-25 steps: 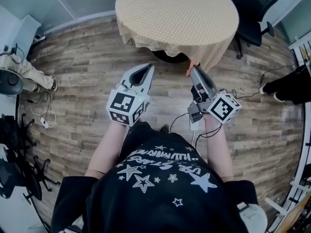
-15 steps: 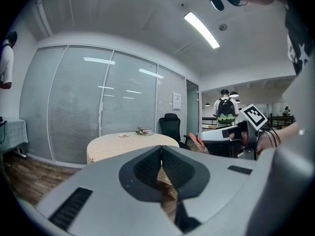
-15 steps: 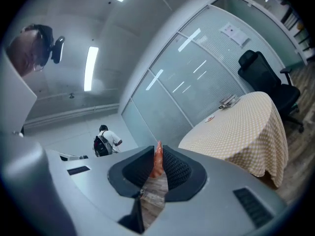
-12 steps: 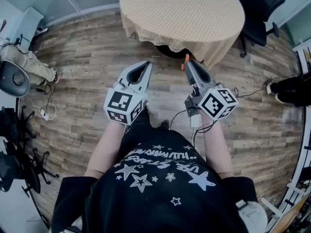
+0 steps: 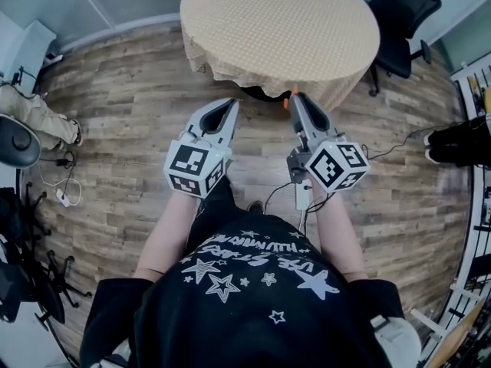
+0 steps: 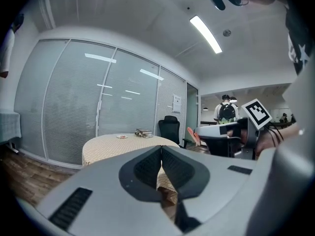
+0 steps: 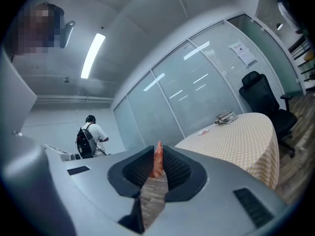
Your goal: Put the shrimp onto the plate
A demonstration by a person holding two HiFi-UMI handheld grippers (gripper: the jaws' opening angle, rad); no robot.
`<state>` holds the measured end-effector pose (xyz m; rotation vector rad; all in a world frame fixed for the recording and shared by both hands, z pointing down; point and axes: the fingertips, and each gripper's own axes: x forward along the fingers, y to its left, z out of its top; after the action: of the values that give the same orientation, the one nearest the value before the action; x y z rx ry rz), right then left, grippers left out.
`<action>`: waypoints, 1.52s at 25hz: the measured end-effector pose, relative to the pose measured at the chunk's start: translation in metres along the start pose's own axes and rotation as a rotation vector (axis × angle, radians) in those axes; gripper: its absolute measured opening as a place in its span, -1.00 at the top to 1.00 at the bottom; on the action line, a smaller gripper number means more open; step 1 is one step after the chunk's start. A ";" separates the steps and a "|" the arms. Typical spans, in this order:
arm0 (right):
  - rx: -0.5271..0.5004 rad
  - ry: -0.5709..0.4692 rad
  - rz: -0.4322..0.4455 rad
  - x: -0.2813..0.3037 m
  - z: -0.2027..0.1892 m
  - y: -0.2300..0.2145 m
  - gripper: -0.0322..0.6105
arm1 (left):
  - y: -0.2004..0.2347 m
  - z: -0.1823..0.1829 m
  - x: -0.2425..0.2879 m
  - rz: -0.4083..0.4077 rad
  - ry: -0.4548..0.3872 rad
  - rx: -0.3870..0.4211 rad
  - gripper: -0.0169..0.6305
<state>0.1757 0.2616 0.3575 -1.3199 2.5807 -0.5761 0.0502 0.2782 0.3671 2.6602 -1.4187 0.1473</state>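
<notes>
An orange shrimp [image 7: 158, 163] stands upright between the pads of my right gripper [image 7: 158, 154], which is shut on it. In the head view its tip [image 5: 292, 93] pokes out of the right gripper [image 5: 295, 100] just short of the round table's near edge [image 5: 307, 83]. A small white plate [image 7: 203, 132] lies on the far side of the beige tablecloth, and it also shows in the left gripper view [image 6: 121, 136]. My left gripper [image 5: 230, 106] is shut with nothing in it and hangs over the wooden floor beside the right one.
A stack of books [image 7: 225, 117] lies near the plate. A black office chair [image 5: 403, 21] stands right of the table. A person with a backpack [image 7: 90, 134] is farther off. Someone's legs [image 5: 34, 113] are at the left, and cables [image 5: 399, 148] lie on the floor.
Both grippers have drifted a little toward the table's near edge, the right one also leftward. The shrimp stays pinched in the right gripper.
</notes>
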 end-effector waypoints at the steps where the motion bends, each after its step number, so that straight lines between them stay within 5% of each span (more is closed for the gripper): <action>1: -0.017 -0.010 -0.005 0.007 0.004 0.000 0.70 | 0.005 0.002 0.005 -0.006 -0.003 -0.001 0.92; 9: -0.095 -0.075 -0.077 0.086 0.029 -0.014 0.70 | 0.077 0.014 0.057 -0.038 -0.001 -0.008 0.92; 25: -0.133 -0.008 -0.187 0.224 0.023 -0.035 0.70 | 0.216 0.030 0.110 -0.030 0.012 -0.033 0.92; 38: -0.142 -0.004 -0.295 0.282 0.023 -0.048 0.70 | 0.280 0.025 0.150 -0.095 0.025 -0.055 0.92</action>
<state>0.0532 0.0017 0.3601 -1.7638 2.4801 -0.4395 -0.0989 -0.0034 0.3814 2.6656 -1.2672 0.1299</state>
